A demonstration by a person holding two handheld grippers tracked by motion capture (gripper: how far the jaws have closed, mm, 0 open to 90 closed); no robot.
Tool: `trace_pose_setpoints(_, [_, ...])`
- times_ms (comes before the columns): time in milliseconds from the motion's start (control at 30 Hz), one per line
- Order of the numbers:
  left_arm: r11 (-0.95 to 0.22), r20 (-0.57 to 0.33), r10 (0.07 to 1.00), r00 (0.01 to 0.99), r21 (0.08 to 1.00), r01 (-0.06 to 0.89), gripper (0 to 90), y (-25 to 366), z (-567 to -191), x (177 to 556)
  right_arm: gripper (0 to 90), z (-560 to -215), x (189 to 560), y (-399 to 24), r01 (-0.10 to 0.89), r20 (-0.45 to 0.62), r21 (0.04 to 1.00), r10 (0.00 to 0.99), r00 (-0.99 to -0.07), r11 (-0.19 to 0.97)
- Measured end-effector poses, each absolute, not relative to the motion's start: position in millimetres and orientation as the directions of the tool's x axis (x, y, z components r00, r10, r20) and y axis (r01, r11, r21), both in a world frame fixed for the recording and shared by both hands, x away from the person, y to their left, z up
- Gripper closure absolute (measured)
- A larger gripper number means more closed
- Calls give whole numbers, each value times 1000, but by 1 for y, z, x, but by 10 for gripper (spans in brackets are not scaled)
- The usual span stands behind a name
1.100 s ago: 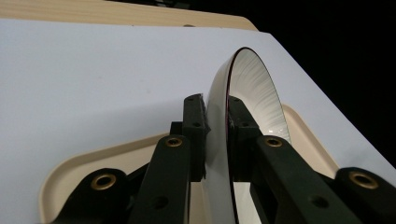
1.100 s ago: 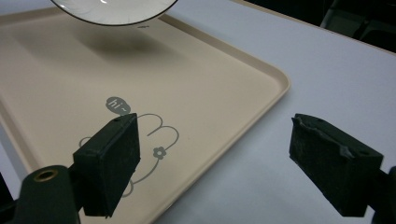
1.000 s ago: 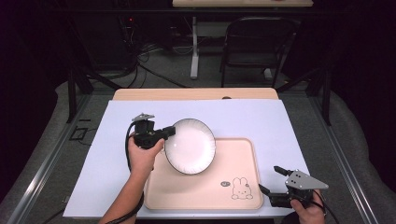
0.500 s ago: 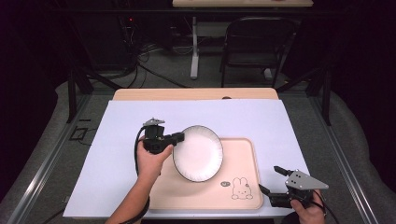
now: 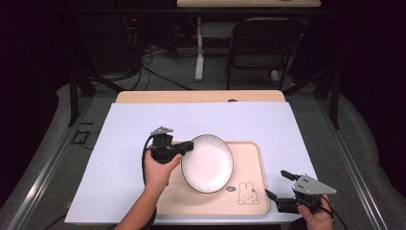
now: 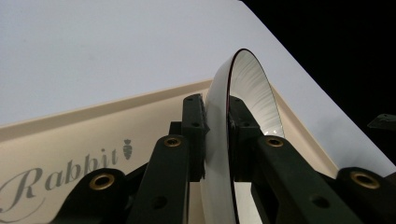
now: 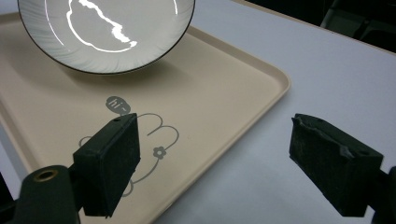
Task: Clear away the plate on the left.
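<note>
White plate pinched by its rim, held over the beige tray

The left gripper [image 5: 187, 148] reaches in from the left on an outstretched forearm, its jaws clamped on the rim of the white plate [image 5: 207, 163], which hangs tilted above the rabbit-printed tray [image 5: 249, 155]; the right gripper [image 5: 281, 186] rests low by the tray's near right corner on the white table cover [image 5: 119, 124], jaws spread wide with nothing between them.

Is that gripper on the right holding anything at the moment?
No, the right gripper has its jaws standing wide apart with nothing between them, just the tray corner and white table cover beneath.
</note>
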State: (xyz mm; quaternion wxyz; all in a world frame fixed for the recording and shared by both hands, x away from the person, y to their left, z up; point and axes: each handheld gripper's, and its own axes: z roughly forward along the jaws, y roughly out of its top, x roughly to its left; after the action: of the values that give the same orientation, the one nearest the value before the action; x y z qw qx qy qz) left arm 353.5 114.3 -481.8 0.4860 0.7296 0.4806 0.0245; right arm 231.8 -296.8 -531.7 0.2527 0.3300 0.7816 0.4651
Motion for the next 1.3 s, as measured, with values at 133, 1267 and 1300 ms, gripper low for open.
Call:
trace_pose_setpoints(133, [-70, -436, 721, 538, 727, 683, 801, 112, -486, 350, 157, -532, 231, -297, 281, -85, 896, 753, -653, 345])
trace_pose_setpoints(1267, [-24, -492, 730, 475, 676, 736, 811, 124, -511, 345, 157, -532, 232, -297, 281, -87, 895, 752, -653, 347])
trace_pose_setpoints(1300, [-20, -494, 731, 471, 674, 738, 812, 125, -511, 345, 157, -532, 232, -297, 281, -87, 894, 752, -653, 348])
